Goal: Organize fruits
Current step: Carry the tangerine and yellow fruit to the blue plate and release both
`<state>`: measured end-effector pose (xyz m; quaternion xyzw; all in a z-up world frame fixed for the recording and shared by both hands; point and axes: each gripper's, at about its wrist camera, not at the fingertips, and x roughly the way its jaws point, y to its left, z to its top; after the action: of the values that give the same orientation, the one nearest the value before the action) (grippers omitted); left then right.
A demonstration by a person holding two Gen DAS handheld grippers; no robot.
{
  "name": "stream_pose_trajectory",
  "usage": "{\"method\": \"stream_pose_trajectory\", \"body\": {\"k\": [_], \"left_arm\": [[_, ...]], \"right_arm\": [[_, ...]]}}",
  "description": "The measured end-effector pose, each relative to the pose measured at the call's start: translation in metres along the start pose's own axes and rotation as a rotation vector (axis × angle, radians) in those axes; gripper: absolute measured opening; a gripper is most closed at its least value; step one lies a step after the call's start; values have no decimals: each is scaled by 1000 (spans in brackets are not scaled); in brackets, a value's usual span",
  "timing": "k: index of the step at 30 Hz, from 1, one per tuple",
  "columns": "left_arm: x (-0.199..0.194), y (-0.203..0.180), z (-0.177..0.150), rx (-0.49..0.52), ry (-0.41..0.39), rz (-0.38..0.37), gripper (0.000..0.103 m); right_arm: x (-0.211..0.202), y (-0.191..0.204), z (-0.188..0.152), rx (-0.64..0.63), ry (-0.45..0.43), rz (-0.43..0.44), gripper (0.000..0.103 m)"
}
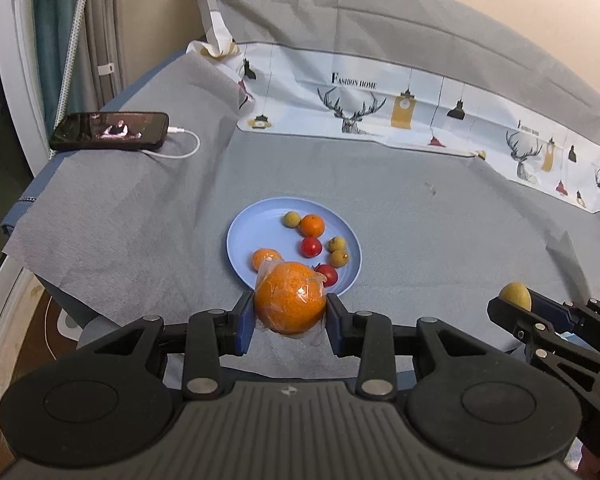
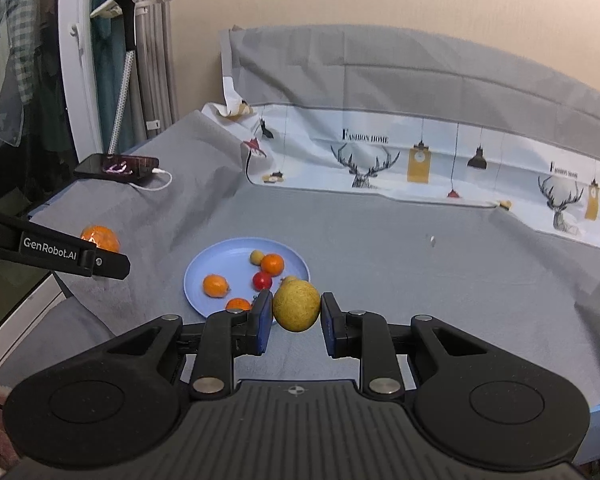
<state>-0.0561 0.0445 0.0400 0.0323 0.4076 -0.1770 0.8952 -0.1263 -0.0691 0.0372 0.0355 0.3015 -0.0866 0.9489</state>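
In the left wrist view, the left claw is clamped on a wrapped orange, its clear plastic film crinkling out at top and bottom. The fruit hangs just over the near rim of a blue plate and hides part of that rim. On the plate lie two small oranges, two red fruits and three yellow-brown fruits; one orange and one red fruit are partly covered by the held orange. The plate stands on a grey cloth spread over the table. At the right edge the right claw enters, cut off by the frame, with a small yellow fruit between its fingers. A phone on a white cable lies far left.

In the right wrist view, the right claw is clamped on the small yellow fruit, which blocks the plate's right near rim and most of one fruit behind it. The left claw shows only as a black finger from the left edge, and the wrapped orange peeks out behind it, mostly hidden. The phone lies beyond.
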Motion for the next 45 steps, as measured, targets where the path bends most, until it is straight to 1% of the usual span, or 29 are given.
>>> {"method": "stream_pose_trajectory", "body": {"k": [4, 13, 21, 26, 32, 45], "left_arm": [[14, 2, 5, -1, 32, 10, 40], [42, 7, 23, -21, 60, 18, 40], [76, 3, 43, 10, 91, 11, 40], [103, 5, 57, 6, 111, 13, 40], [140, 8, 73, 13, 133, 32, 40], [226, 19, 88, 23, 227, 72, 40]], "right_arm": [[14, -2, 0, 9, 27, 14, 27], [42, -4, 3, 10, 75, 20, 27], [78, -6, 12, 35, 117, 35, 27], [108, -6, 19, 42, 151, 45, 27], [146, -3, 28, 32, 175, 52, 27], [225, -1, 29, 5, 266, 73, 27]]}}
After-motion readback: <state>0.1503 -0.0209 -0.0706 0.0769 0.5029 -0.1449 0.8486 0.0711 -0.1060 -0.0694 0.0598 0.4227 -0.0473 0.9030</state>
